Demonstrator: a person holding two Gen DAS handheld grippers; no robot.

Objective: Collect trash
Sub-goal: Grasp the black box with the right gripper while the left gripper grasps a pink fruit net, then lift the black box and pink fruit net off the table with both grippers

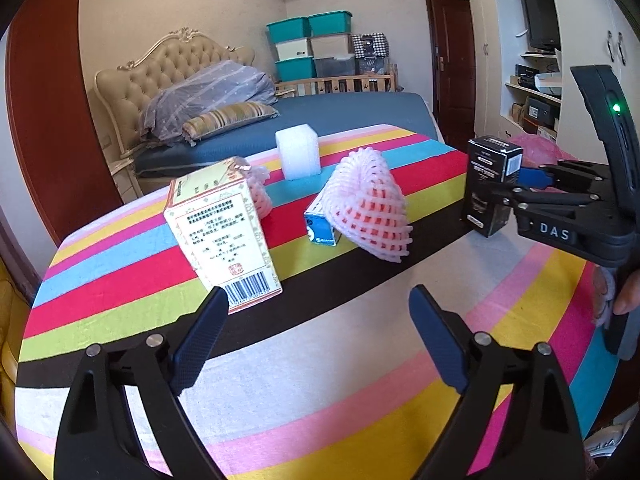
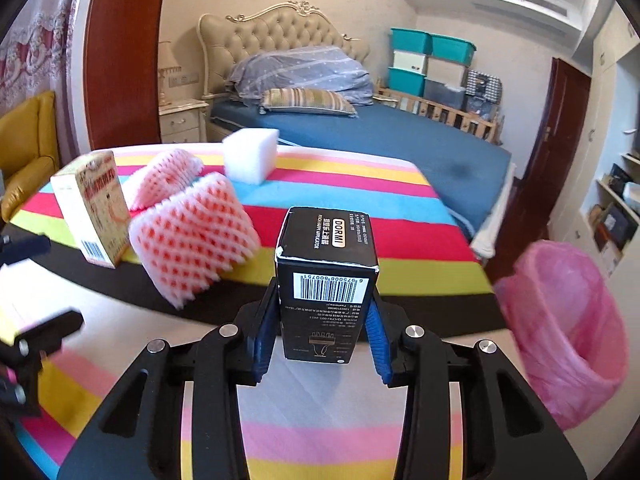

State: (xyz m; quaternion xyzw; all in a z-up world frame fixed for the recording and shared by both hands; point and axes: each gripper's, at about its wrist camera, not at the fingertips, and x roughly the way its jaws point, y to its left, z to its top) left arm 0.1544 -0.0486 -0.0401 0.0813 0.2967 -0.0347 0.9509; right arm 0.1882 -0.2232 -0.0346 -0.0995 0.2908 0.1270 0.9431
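Observation:
My right gripper [image 2: 324, 332] is shut on a black box [image 2: 326, 280] with a barcode and holds it above the striped table; the box also shows in the left wrist view [image 1: 490, 184]. My left gripper [image 1: 316, 320] is open and empty, just in front of a cream box [image 1: 224, 236], its left finger near the box's barcode end. The cream box also shows in the right wrist view [image 2: 94, 208]. A pink foam net [image 1: 368, 208] leans over a small blue carton [image 1: 320, 224]. A second pink net [image 2: 164, 176] lies behind. A white foam block [image 1: 298, 152] stands at the table's far edge.
A bin lined with a pink bag [image 2: 564, 328] stands to the right of the table. The table has a striped cloth [image 1: 320, 380]. A bed [image 2: 400, 136] lies beyond the table. A yellow chair [image 2: 24, 152] is at the left.

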